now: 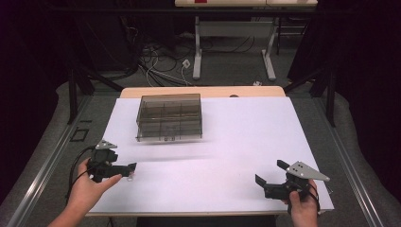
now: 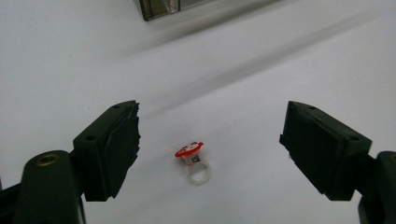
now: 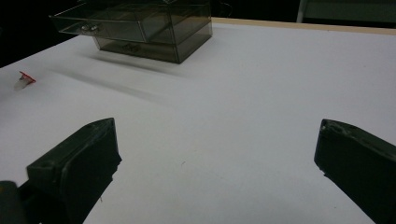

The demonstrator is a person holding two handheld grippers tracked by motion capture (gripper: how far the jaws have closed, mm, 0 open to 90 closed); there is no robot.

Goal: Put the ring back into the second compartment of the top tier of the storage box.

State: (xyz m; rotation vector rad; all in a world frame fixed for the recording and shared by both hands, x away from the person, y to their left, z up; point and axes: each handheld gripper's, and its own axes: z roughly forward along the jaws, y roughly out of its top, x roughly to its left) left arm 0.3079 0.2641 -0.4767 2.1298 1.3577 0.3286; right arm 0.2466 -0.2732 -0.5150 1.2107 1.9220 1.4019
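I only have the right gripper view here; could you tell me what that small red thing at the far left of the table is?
Observer: The left gripper view shows a toy ring: a clear band with a red top.
Operator: Is it held?
Observer: No. It lies on the white table between the open jaws of the left gripper, untouched.
Operator: Thank you. Where is the box from there?
Observer: In the high view, the smoky drawer box stands beyond the ring, toward the far edge.

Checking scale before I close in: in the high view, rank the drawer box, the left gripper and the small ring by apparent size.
1. Drawer box, clearly largest.
2. Left gripper, though nearer the camera, which inflates it.
3. Ring, a tiny speck by the gripper's tips.
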